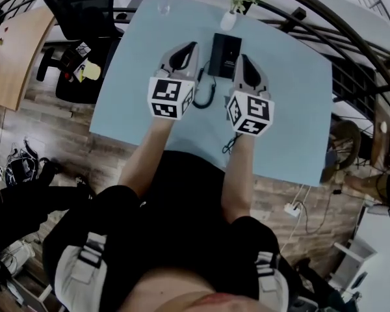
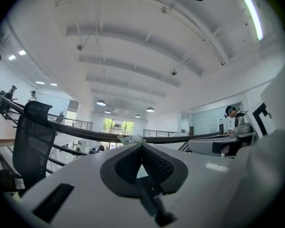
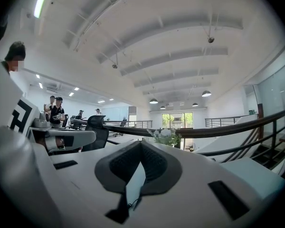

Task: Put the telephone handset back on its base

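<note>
the left gripper (image 1: 185, 49) and right gripper (image 1: 244, 62) hover over a pale blue table (image 1: 289, 112), jaws pressed together on nothing, with the black telephone (image 1: 224, 54) lying between and just ahead of their tips

a pale blue counter (image 1: 292, 109) stands on a wood-plank floor (image 1: 58, 129). a black mesh office chair (image 1: 78, 12) sits just past its far left corner, near a wooden desk (image 1: 13, 51). a dark curved railing (image 2: 85, 133) sweeps round behind. overhead, a white ribbed ceiling (image 2: 133, 56) carries round pendant lamps (image 2: 100, 102) and a bright strip light (image 2: 253, 13). tall windows (image 2: 116, 126) glow at the far end.
</note>
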A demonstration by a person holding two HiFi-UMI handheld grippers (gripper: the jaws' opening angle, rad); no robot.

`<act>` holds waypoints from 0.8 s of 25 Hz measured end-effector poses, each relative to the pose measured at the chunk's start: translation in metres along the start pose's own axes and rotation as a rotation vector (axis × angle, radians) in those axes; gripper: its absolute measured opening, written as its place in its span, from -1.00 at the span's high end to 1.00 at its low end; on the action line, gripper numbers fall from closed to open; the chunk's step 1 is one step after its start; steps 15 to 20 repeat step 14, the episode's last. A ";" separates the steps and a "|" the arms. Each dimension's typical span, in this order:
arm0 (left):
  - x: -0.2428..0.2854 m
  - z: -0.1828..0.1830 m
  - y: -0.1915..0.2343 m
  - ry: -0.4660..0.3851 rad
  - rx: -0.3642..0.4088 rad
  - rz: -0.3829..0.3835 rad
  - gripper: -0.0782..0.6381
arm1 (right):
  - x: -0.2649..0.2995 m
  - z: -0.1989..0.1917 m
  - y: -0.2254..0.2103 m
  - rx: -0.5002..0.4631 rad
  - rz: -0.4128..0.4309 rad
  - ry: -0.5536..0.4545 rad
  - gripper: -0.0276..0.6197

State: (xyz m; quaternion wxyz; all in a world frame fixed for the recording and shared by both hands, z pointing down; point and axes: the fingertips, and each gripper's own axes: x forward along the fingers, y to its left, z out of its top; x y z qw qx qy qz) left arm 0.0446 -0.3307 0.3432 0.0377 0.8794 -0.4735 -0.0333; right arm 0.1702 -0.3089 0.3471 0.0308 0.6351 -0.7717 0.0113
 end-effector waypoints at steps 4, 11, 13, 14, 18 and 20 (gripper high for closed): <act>0.005 -0.006 -0.004 0.014 -0.005 -0.005 0.78 | 0.002 -0.004 -0.001 -0.004 0.009 0.005 0.93; 0.008 -0.014 -0.001 0.036 -0.014 -0.003 0.78 | 0.005 -0.007 -0.008 0.018 -0.038 0.007 0.93; 0.010 -0.017 0.003 0.042 -0.015 -0.005 0.78 | 0.008 -0.008 -0.007 0.017 -0.053 0.006 0.93; 0.011 -0.018 0.005 0.045 -0.016 -0.006 0.78 | 0.010 -0.009 -0.007 0.016 -0.059 0.005 0.93; 0.011 -0.018 0.005 0.045 -0.016 -0.006 0.78 | 0.010 -0.009 -0.007 0.016 -0.059 0.005 0.93; 0.011 -0.018 0.005 0.045 -0.016 -0.006 0.78 | 0.010 -0.009 -0.007 0.016 -0.059 0.005 0.93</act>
